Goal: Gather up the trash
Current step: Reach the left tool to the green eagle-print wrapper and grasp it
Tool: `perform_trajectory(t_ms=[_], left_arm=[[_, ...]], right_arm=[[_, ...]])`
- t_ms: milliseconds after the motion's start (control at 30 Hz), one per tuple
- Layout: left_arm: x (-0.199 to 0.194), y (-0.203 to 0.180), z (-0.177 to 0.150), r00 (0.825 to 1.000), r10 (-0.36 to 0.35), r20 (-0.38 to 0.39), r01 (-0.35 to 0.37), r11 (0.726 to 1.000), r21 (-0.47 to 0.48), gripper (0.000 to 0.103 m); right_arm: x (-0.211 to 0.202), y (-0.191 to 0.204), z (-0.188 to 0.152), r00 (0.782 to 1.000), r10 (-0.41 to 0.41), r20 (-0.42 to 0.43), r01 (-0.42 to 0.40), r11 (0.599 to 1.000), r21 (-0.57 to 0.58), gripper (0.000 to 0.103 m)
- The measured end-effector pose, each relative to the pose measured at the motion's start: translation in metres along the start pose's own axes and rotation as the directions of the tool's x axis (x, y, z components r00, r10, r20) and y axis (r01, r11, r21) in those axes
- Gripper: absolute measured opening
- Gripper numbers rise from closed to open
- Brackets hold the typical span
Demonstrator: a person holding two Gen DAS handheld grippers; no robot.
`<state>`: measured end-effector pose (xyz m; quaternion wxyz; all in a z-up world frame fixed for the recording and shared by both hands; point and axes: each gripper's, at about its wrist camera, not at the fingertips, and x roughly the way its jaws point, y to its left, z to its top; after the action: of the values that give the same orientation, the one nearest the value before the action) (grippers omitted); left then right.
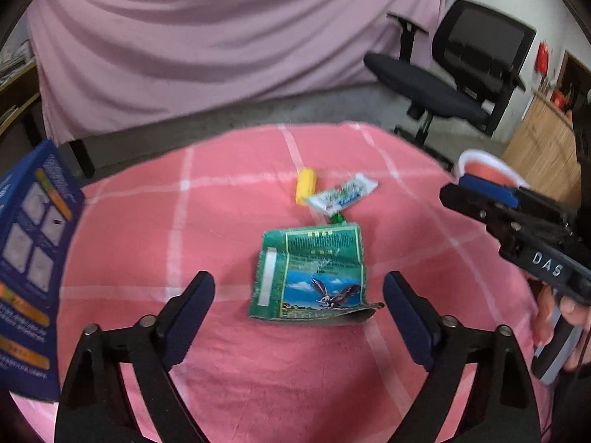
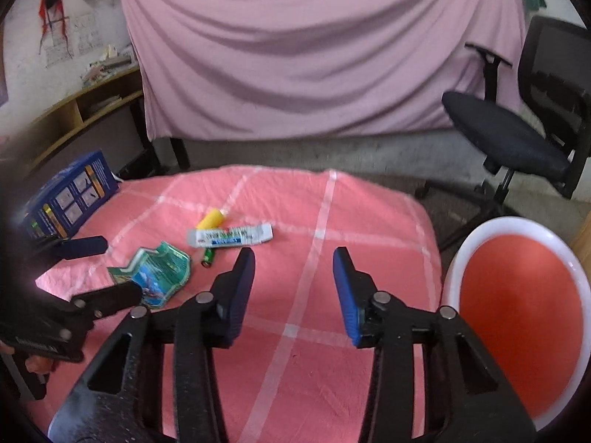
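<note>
Pink checked surface [image 1: 229, 361], draped backdrop behind. Left tool [image 1: 299, 295] spread wide, empty, straddling flattened green packet [image 1: 314, 277] — right tool [image 2: 293, 277] likewise apart, near red bin [image 2: 517, 317]. Risk: thin packet lying flat, likely to slip or snag cloth — fingers skidding over.

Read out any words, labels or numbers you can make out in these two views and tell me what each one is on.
"DAS": white letters on the black body of the right gripper.
Green packet: eagle picture, printed lines too blurred to read.
White tube: coloured print, too blurred to read.
Blue box: diagram panels and orange bars, text too small to read.
Yellow cylinder: no text visible.
</note>
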<state>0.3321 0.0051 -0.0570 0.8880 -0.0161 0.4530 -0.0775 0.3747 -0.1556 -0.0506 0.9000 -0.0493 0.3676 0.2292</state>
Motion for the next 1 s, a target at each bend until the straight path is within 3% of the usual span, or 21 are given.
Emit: perform_trajectory(t_ms=[133, 233, 467, 700, 1000], left_arm=[[0.012, -0.006, 0.003, 0.998, 0.046, -0.037, -0.045, 0.998, 0.039, 0.082], [0.015, -0.008, 0.002, 0.995, 0.089, -0.038, -0.087, 0.994, 0.066, 0.063], [0.009, 0.008, -0.003, 0.995, 0.101, -0.021, -0.101, 0.995, -0.003, 0.062], [-0.020, 0.050, -0.018, 0.994, 0.103, 0.021, -0.097, 0.975, -0.201, 0.062], [-0.027, 0.054, -0.017, 0.994, 0.104, 0.031, -0.094, 0.971, -0.218, 0.062]], right_arm=[[0.017, -0.001, 0.003, 0.996, 0.043, -0.075, -0.043, 0.999, 0.003, 0.058], [0.025, 0.001, 0.005, 0.993, 0.064, -0.101, -0.064, 0.998, 0.003, 0.057], [0.036, 0.008, 0.006, 0.984, 0.104, -0.142, -0.107, 0.994, -0.015, 0.055], [0.057, 0.033, 0.013, 0.961, 0.180, -0.212, -0.200, 0.977, -0.074, 0.055], [0.080, 0.052, 0.021, 0.944, 0.213, -0.251, -0.242, 0.966, -0.090, 0.054]])
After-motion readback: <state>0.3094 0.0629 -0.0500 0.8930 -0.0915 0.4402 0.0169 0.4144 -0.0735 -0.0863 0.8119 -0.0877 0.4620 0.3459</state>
